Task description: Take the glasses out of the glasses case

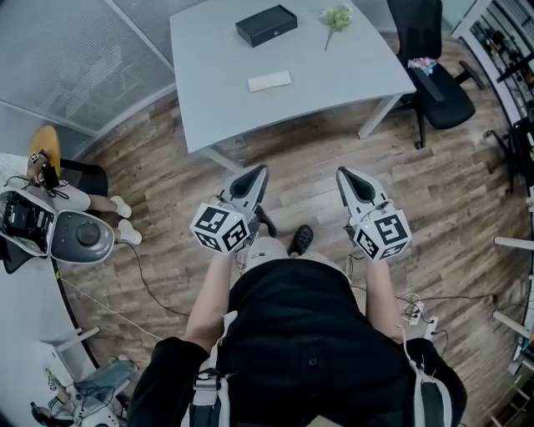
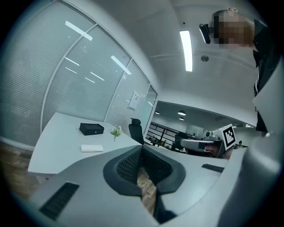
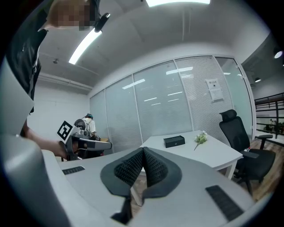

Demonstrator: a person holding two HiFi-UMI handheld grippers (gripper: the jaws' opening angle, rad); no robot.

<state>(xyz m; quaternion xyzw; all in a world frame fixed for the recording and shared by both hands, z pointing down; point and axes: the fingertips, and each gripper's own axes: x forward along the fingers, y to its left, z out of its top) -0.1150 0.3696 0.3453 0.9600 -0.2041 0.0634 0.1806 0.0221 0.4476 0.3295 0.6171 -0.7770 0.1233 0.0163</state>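
Observation:
A black glasses case (image 1: 266, 25) lies closed near the far edge of the white table (image 1: 225, 92); it also shows as the black case (image 2: 92, 129) in the left gripper view and the black case (image 3: 174, 141) in the right gripper view. My left gripper (image 1: 256, 177) and right gripper (image 1: 345, 178) hover over the wooden floor, well short of the table. Both are shut with nothing between their jaws, the tips meeting in each gripper view, left (image 2: 142, 147) and right (image 3: 143, 150). The glasses are hidden.
A white flat cloth or card (image 1: 269, 81) lies mid-table. A small flower sprig (image 1: 335, 17) rests at the far right of the table. A black office chair (image 1: 434, 75) stands to the right. A seated person (image 1: 33, 196) and a white desk are at the left.

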